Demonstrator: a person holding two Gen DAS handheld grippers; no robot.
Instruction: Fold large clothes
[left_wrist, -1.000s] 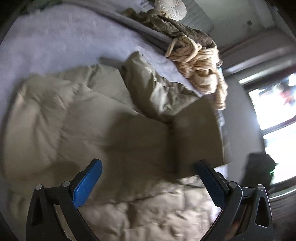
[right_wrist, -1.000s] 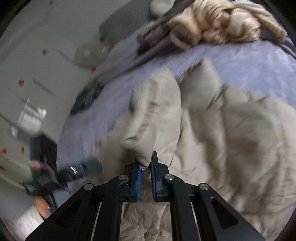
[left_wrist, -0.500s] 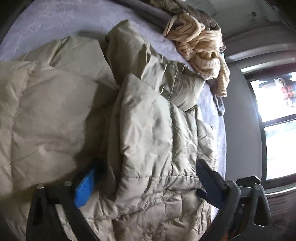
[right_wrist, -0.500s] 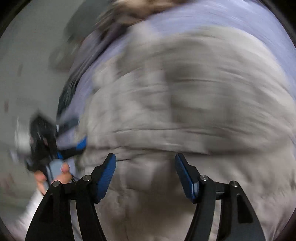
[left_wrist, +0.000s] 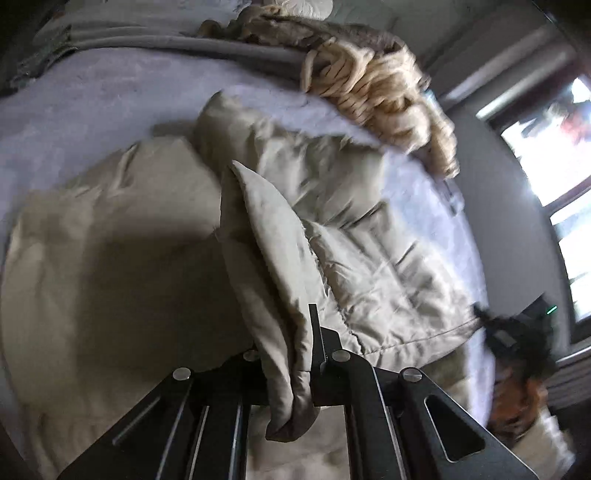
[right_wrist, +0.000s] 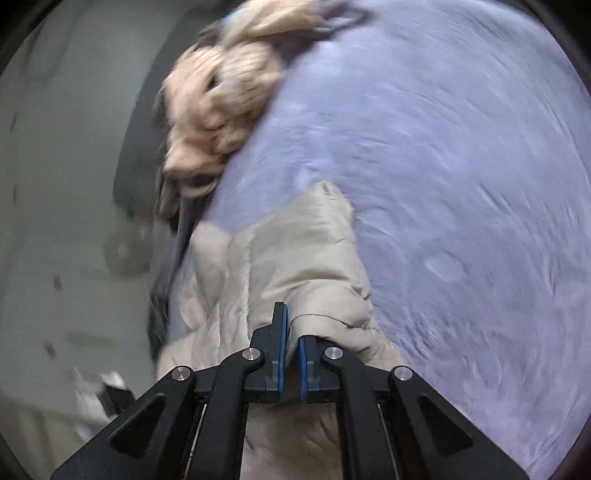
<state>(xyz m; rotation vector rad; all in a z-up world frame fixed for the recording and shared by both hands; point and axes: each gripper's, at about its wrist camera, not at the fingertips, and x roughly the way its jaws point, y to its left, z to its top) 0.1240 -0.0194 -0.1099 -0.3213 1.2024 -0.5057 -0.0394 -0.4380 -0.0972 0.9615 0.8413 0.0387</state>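
Observation:
A beige quilted puffer jacket lies spread on the lavender bed cover. My left gripper has its jaws closing tight on a raised fold of the jacket, which stands up between the fingers. In the right wrist view, the jaws of my right gripper are closing, and a bunched edge of the jacket is pinched between the blue pads. That right gripper and the hand holding it show blurred at the jacket's right edge in the left wrist view.
A chunky cream knit blanket lies at the head of the bed, also seen blurred as the knit blanket. Behind it are a brownish garment and a white cushion. A bright window is on the right. Bare bed cover lies beyond the jacket.
My left gripper went from wide open over the jacket to shut on a fold. My right gripper let go, opened, swung across the jacket and closed on its edge.

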